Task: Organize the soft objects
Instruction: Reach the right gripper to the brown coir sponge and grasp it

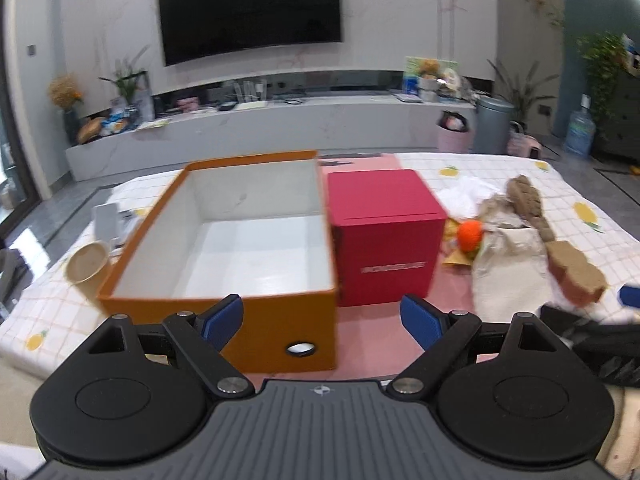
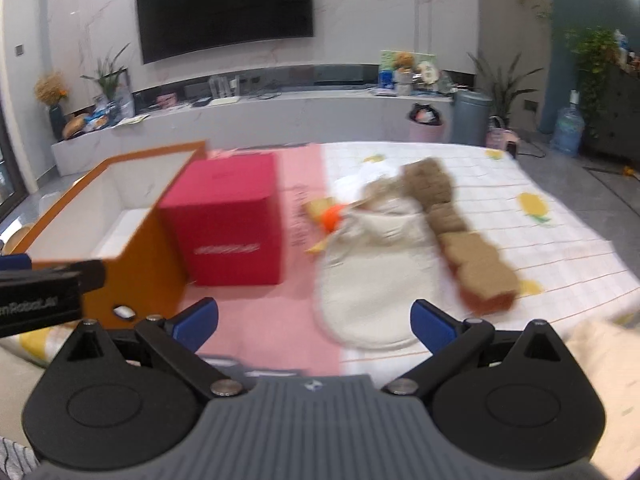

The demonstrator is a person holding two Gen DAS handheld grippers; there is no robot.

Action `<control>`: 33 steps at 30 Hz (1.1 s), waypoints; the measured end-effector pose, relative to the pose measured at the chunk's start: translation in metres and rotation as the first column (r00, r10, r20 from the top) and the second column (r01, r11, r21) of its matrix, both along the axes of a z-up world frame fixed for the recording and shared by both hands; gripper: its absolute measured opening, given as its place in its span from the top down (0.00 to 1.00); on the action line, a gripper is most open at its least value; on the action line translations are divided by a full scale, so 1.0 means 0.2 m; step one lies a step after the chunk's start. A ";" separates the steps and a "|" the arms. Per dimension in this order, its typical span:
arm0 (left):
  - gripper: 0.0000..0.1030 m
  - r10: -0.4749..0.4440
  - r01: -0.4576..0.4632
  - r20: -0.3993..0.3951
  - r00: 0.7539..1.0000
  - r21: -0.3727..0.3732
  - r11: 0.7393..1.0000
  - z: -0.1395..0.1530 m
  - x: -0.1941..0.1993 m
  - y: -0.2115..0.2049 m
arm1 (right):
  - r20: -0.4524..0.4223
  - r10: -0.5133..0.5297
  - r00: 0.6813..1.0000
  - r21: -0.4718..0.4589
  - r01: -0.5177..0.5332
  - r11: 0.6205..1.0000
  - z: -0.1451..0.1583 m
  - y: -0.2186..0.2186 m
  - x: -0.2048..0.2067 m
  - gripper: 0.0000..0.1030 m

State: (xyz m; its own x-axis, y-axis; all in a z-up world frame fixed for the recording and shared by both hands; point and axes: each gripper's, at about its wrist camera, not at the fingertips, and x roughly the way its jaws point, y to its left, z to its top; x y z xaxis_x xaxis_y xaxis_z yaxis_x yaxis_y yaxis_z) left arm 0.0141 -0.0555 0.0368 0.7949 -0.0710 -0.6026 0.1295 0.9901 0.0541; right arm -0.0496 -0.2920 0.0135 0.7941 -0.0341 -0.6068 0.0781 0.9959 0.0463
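Brown plush toy (image 2: 452,232) lying lengthwise away from viewer, left tongs (image 1: 322,322) and right tongs (image 2: 314,326) spread, empty.

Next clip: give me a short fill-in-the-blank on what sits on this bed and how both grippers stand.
1. The orange box holds ____ inside.
2. The closed box right beside it is ____ in colour.
3. Both the left gripper and the right gripper have their jaws ____.
4. The small round soft item beside the cream cloth bag is ____ in colour.

Missing words: nothing; red; open; orange
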 end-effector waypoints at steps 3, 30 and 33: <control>0.00 -0.033 0.033 0.008 0.999 -0.033 0.999 -0.01 0.02 -0.07 | -0.011 -0.017 1.000 -0.013 0.016 1.000 0.07 -0.19 0.02 0.03; 0.00 -0.299 0.298 -0.030 0.954 -0.039 0.954 -0.62 0.24 -0.98 | -0.276 -0.060 0.959 0.146 0.103 0.984 -0.49 -1.02 0.73 0.03; 0.00 -0.287 0.286 -0.047 0.957 -0.025 0.958 -0.67 0.26 -1.05 | -0.259 -0.082 0.962 0.139 0.121 0.983 -0.49 -1.02 0.73 0.03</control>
State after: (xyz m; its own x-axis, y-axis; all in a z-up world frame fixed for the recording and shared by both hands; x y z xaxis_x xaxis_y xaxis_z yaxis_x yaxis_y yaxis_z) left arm 0.0670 -0.2654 -0.0974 0.7091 -0.3025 -0.6369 0.4097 0.9119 0.0229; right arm 0.0971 -0.4967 -0.0847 0.6124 0.0011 -0.7905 0.2074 0.9647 0.1620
